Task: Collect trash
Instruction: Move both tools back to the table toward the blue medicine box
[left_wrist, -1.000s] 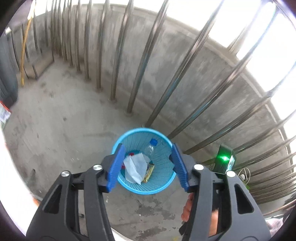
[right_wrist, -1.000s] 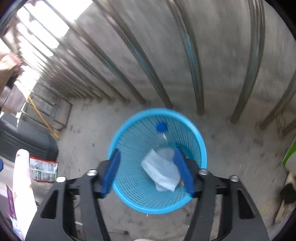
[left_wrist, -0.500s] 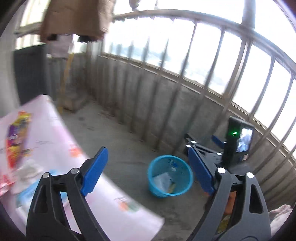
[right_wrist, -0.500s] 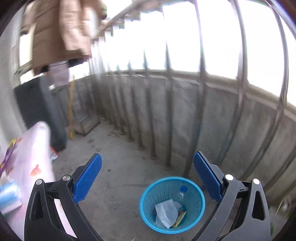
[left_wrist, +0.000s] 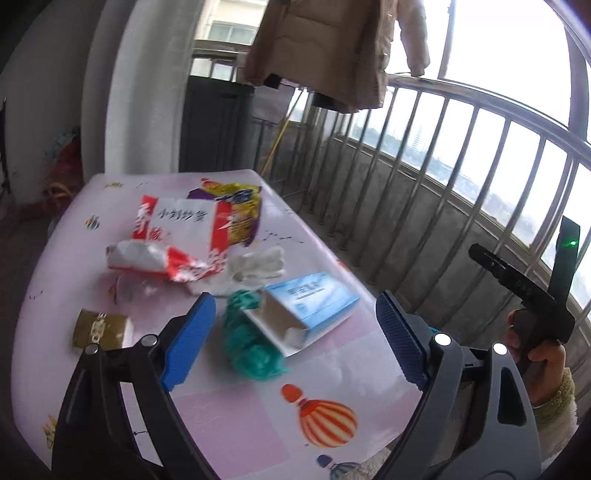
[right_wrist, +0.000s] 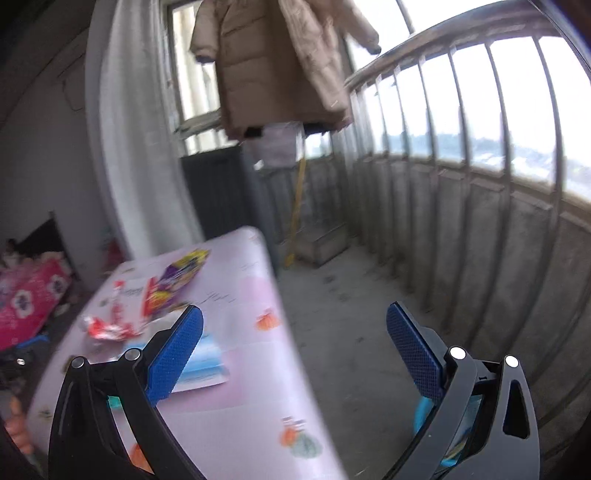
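L wrist view, left to right: gold packet, red-white wrapper, green bag, blue box on pink table, centre frame. Left gripper jaws just opened, spread, empty. Right gripper same, over table edge, lower frame.

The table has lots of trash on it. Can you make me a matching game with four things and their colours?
Things:
1. crumpled bag
2. open box
3. small packet
4. torn wrapper

Colours:
A. red and white
B. gold
C. teal green
D. light blue and white

Pairs: 1-C, 2-D, 3-B, 4-A
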